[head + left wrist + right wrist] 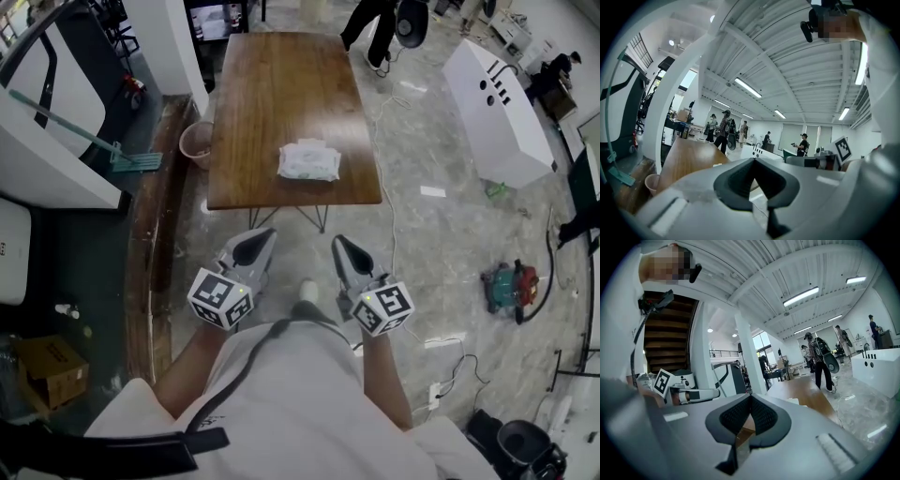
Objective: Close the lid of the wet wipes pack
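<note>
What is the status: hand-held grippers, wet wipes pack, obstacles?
Left hand-held gripper, right hand-held gripper: shut, empty, short of table. Wet wipes pack on table, untouched. Nothing in the way.

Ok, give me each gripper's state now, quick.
Left gripper: closed, holding nothing.
Right gripper: closed, holding nothing.

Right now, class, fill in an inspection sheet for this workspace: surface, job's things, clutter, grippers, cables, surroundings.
Surface: wooden table, bare apart from the pack.
Job's things: wet wipes pack near the table's near edge; lid state too small to tell.
Clutter: nothing seen.
Grippers: left gripper and right gripper both shut, empty, short of the table.
Cables: white cable on the floor right of the table.
Surroundings: pink bucket, mop, white cabinet on the floor.
</note>
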A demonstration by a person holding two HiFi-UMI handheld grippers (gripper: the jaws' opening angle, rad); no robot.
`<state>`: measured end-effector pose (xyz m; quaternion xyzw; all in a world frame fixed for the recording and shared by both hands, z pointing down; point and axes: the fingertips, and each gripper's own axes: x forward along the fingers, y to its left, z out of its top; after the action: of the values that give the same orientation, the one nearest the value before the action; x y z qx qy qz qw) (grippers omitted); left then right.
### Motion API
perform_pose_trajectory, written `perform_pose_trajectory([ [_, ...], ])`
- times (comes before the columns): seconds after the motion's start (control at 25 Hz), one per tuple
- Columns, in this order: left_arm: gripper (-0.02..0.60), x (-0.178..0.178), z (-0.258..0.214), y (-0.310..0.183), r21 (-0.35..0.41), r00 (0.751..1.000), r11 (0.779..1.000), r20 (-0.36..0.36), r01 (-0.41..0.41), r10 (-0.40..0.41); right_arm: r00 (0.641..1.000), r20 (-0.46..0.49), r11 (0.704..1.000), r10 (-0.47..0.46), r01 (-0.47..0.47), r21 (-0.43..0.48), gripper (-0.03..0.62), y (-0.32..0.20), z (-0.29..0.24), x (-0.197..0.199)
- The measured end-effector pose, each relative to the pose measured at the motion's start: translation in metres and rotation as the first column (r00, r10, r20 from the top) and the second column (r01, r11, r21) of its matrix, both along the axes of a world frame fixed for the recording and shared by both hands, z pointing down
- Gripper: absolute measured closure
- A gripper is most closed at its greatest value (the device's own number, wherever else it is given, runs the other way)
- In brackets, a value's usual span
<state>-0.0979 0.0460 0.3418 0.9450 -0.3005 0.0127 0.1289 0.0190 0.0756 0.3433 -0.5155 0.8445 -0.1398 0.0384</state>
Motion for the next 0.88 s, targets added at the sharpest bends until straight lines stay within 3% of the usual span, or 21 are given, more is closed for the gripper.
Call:
perform_pose_trajectory([
  [0.88,0.578,0.111,0.022,-0.101,-0.039,0.989,0.989,0.034,0.144,-0.143,0.978,0.006,0.977,-0.207,0.207,-0.048,0.585,-0.112,0.028,0.107],
])
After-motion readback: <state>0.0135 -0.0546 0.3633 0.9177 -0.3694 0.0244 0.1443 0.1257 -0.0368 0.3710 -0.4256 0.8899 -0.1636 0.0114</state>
